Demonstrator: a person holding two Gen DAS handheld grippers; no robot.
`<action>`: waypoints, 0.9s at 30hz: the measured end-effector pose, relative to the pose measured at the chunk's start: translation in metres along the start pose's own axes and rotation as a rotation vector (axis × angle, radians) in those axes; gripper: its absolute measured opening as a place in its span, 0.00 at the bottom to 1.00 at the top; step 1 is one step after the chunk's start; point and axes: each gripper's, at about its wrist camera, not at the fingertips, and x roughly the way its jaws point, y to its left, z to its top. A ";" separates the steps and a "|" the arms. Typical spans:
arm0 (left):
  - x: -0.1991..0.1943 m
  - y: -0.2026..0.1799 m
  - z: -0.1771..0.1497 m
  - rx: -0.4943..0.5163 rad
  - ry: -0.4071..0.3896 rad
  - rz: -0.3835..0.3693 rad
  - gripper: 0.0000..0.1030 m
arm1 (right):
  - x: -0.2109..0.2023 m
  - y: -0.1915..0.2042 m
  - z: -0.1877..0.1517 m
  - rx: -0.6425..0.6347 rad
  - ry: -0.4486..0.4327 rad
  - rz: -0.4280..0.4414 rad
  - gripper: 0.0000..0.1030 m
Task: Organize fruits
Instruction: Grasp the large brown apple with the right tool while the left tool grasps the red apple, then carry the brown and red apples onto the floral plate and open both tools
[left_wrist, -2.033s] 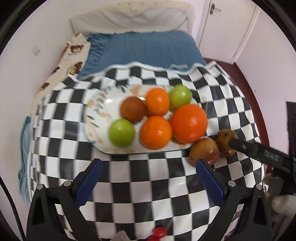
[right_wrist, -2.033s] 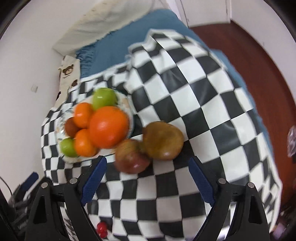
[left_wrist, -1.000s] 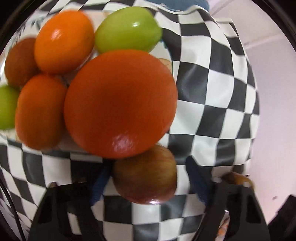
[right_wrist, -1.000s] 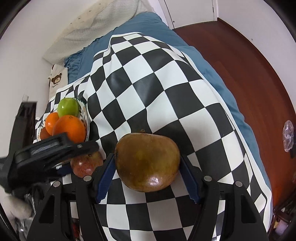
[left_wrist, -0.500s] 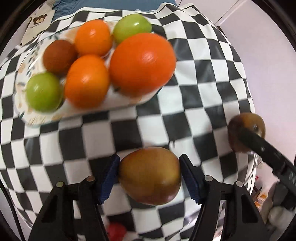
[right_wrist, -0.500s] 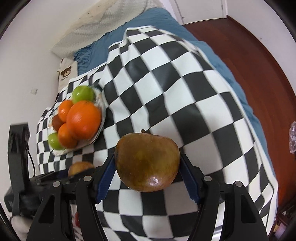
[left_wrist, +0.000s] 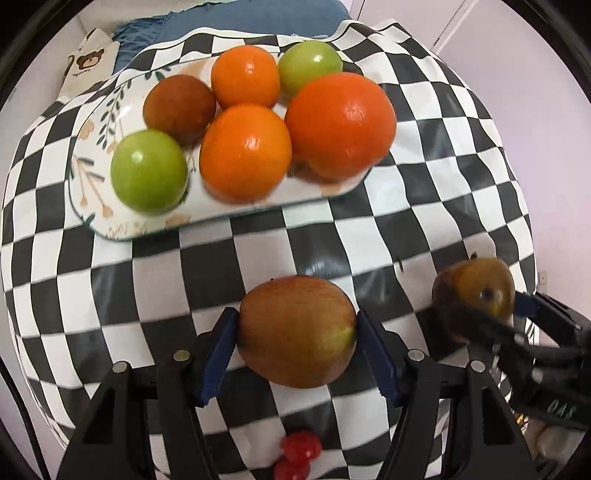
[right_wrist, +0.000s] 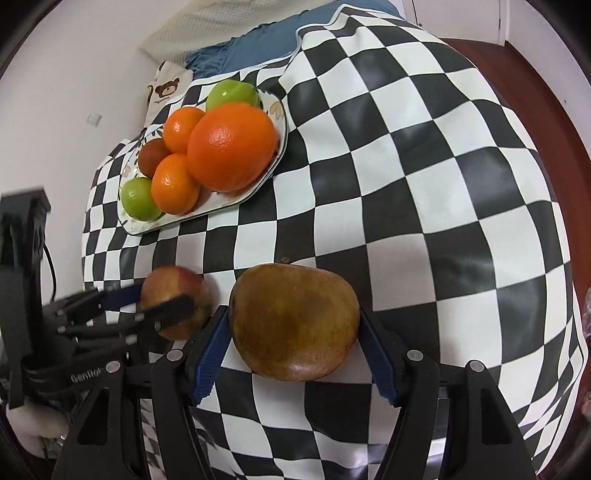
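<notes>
- The blue fingers (left_wrist: 221, 350) of the left gripper (left_wrist: 297, 350) press on both sides of a reddish-brown apple (left_wrist: 297, 330), so this gripper is grasping it, above the checkered cloth (left_wrist: 155, 288).
- Further left and behind on the cloth lies the flowered plate (left_wrist: 122, 229), which holds six fruits.
- On the plate, from left to right: a green fruit (left_wrist: 149, 171), a dark brown fruit (left_wrist: 179, 109), two small oranges (left_wrist: 245, 151) with one behind the other, a second green fruit (left_wrist: 310, 64) at the back, and a big orange (left_wrist: 340, 125) at the right end.
- Two small red objects (left_wrist: 297, 456) are seen low between the left gripper's arms; I cannot tell what they are.
- The right gripper (right_wrist: 293, 352) closes its blue fingers (right_wrist: 376, 358) on a brown-green fruit (right_wrist: 293, 326) and grasps it in the same way, just beside the left gripper's apple.
- In the right wrist view the plate is well apart from both held fruits, toward the upper left.
- Behind the cloth there is a blue bed sheet (right_wrist: 258, 44) and a cloth with a bear print (right_wrist: 164, 90).
</notes>
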 end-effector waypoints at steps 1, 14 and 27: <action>0.001 0.000 0.007 -0.002 0.000 -0.004 0.61 | 0.001 0.001 0.000 -0.002 0.000 -0.002 0.68; 0.023 0.025 0.016 -0.033 -0.013 -0.022 0.59 | 0.001 0.001 0.007 0.018 -0.007 0.000 0.68; -0.098 0.092 -0.011 -0.158 -0.176 -0.161 0.59 | -0.012 0.016 0.031 0.008 -0.027 0.060 0.68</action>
